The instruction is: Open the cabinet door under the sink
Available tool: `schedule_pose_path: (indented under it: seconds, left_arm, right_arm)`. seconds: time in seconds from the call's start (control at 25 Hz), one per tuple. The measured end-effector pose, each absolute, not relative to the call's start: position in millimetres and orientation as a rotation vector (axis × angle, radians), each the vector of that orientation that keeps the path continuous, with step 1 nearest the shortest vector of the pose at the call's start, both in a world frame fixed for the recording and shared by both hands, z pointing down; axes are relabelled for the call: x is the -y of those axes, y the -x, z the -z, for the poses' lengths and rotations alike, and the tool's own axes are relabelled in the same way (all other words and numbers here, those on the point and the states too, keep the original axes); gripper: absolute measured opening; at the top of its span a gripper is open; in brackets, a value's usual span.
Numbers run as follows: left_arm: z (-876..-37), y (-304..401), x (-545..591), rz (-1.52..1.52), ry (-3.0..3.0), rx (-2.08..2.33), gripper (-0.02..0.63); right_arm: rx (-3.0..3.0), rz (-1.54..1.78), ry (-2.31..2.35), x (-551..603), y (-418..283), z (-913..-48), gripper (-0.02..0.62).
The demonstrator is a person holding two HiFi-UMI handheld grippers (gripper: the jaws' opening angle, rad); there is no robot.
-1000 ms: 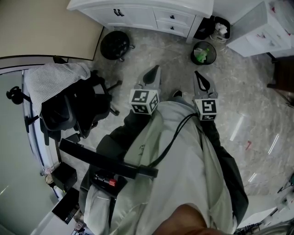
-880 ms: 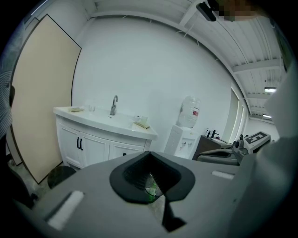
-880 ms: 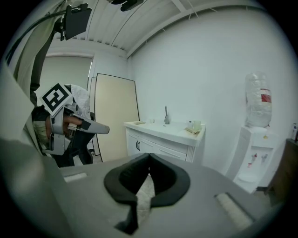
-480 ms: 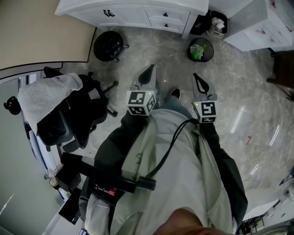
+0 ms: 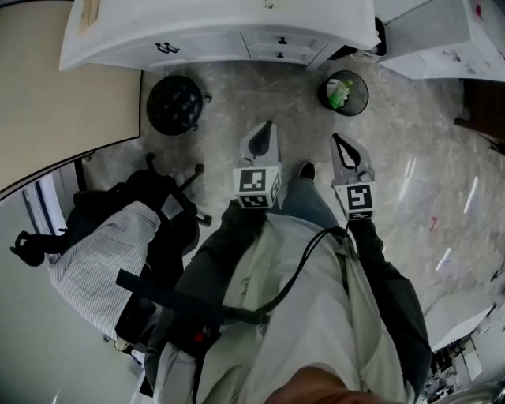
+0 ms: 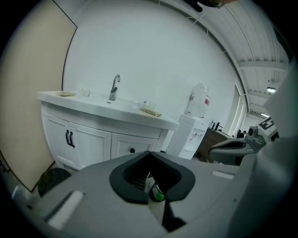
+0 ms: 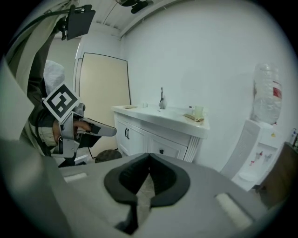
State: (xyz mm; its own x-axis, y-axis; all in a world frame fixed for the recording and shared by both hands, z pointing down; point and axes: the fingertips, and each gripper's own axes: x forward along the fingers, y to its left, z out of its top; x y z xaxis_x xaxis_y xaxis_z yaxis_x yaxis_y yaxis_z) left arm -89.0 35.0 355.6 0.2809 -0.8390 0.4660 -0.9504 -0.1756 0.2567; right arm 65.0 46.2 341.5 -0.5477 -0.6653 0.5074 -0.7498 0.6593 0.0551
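Closer than a second ago, the white vanity cabinet (image 5: pixel 221 24) now spreads across the top of the head view, and the black office chair draped with a striped cloth (image 5: pixel 102 252) has slid to the lower left; the left tongs (image 5: pixel 267 128) and the right tongs (image 5: pixel 338 140) sit side by side at centre frame, pointing up-frame at the cabinet and well apart from it; both pairs of jaws are pressed together at the tips, with nothing held; the closed white cabinet door with two black handles (image 5: pixel 166 49) is at the upper left, under the worktop that carries the chrome tap (image 6: pixel 114 87); a round black object (image 5: pixel 175 102) and a black waste bin with green contents (image 5: pixel 346 92) stand on the grey marbled floor (image 5: pixel 260 95) between tongs and cabinet.
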Motion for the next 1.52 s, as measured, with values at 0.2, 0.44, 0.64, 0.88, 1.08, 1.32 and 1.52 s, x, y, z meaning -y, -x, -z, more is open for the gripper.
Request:
schedule_pose_path:
  seconds: [0.2, 0.44, 0.64, 0.88, 1.08, 1.32, 1.52]
  left_arm:
    - [-409, 121, 34, -0.372, -2.076, 1.7, 0.006]
    - [-475, 125, 96, -0.472, -2.11, 1.775, 0.006]
    - [-551, 112, 132, -0.531, -2.068, 1.805, 0.008]
    - [-648, 77, 160, -0.539, -2.086, 1.795, 0.167]
    - [-732, 67, 183, -0.576, -2.041, 1.758, 0.279]
    - [-793, 74, 213, -0.717, -2.038, 1.786, 0.202]
    - [-813, 71, 244, -0.707, -2.074, 1.75, 0.19]
  right_arm:
    - [2.359, -0.25, -1.248, 17, -47, -374, 0.0]
    - [2.311, -0.303, -1.27, 52, -44, -446, 0.0]
    - [2.308, -0.368, -1.291, 63, -55, -508, 0.0]
    - [2.283, -0.407, -1.297, 72, -76, -592, 0.0]
    - [2.283, -0.402, -1.265, 74, -85, -643, 0.0]
    - [2.234, -0.377, -1.217, 71, -95, -690, 0.0]
    - [2.151, -0.268, -1.373, 119, -97, -718, 0.0]
